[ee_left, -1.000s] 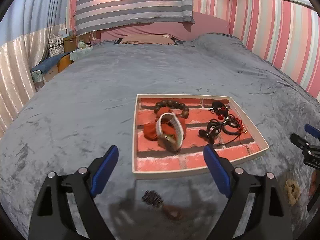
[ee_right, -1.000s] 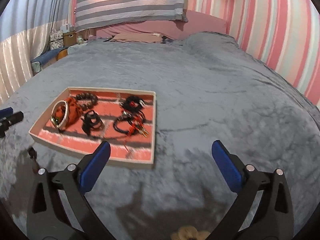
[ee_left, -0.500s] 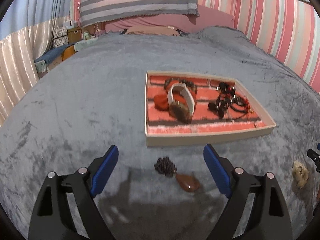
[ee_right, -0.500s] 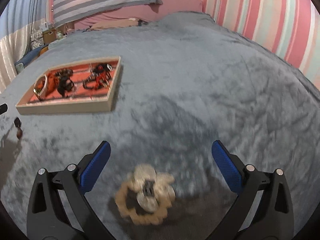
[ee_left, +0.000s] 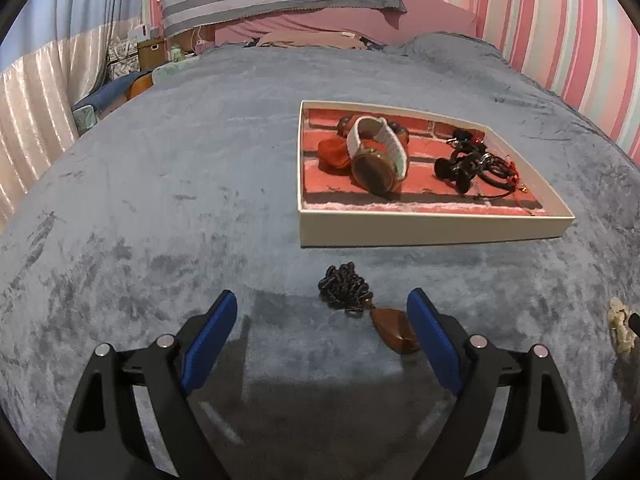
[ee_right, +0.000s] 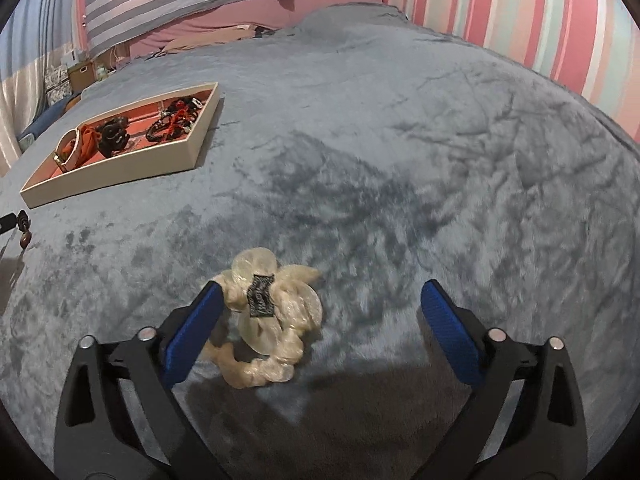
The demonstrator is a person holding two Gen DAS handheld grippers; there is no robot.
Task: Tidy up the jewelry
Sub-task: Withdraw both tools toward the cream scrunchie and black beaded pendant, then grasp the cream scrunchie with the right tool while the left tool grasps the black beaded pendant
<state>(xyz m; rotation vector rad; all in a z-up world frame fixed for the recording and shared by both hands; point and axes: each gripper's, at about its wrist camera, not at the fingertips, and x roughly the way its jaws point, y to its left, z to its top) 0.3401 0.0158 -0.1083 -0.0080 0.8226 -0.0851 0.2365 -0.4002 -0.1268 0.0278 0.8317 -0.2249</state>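
Hovering both grippers low over the blanket (ee_right: 400, 128) w/ nothing held yet: left gripper (ee_left: 322, 322) is spread wide, and so is the right gripper (ee_right: 316, 314), jaws released on both. Between the left jaws sits the pendant (ee_left: 394, 330), hard up against the right-hand pad, w/ its dark cord (ee_left: 346, 288) bunched just ahead of the tips and nearer centre. Risk there: if I close as I am, the right pad shoves the pendant sideways rather than pinching it, or I catch only a loop of cord and the stone swings free on the lift. Under the right gripper lies the cream scrunchie (ee_right: 268, 316), touching the left-hand pad and partly tucked under it, w/ lots of empty gap toward the other pad. Closing from here probably drags it across the plush, or nips one puffy lobe that slips out. The blanket pile is soft too, so a pad dipping too low could snag fabric along w/ the piece. The tray (ee_left: 432, 228) is ahead of the left jaws and well off to the left of the right jaws, already crowded w/ a watch (ee_left: 376, 156) and black bands (ee_left: 464, 164); a sloppy drop could tangle the cord in those, imo.
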